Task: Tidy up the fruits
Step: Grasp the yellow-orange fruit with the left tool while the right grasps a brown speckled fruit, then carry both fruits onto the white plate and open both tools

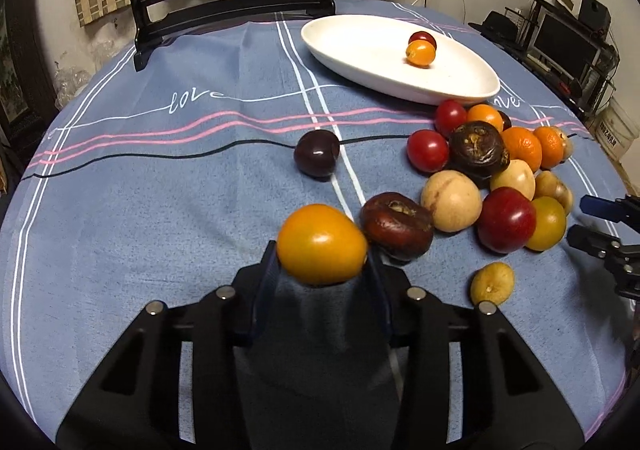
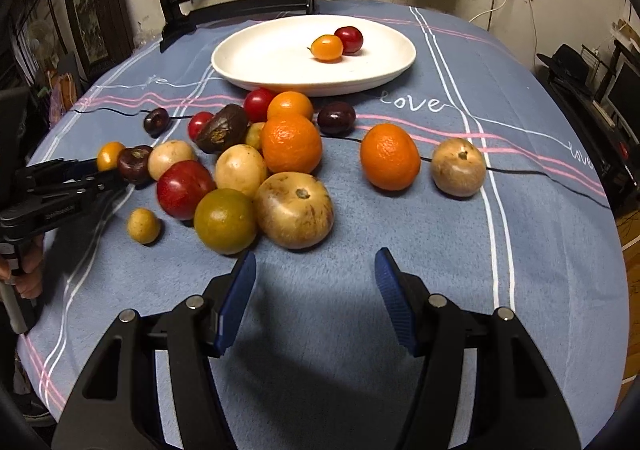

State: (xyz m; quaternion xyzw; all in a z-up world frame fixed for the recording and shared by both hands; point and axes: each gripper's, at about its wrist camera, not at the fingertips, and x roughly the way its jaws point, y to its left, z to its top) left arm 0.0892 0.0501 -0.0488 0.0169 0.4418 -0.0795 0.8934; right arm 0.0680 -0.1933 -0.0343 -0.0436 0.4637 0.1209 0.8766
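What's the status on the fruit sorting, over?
Left gripper shut on yellow tomato. Right gripper open, empty. White plate holds two fruits. Path to plate clear.

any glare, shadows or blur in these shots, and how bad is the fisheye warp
Left wrist view: glare spots on the held yellow tomato and dark plum; the right gripper at the edge looks soft. Right wrist view: that gripper throws a broad shadow on the cloth. Both views bow the table edge, with dark vignetted corners.
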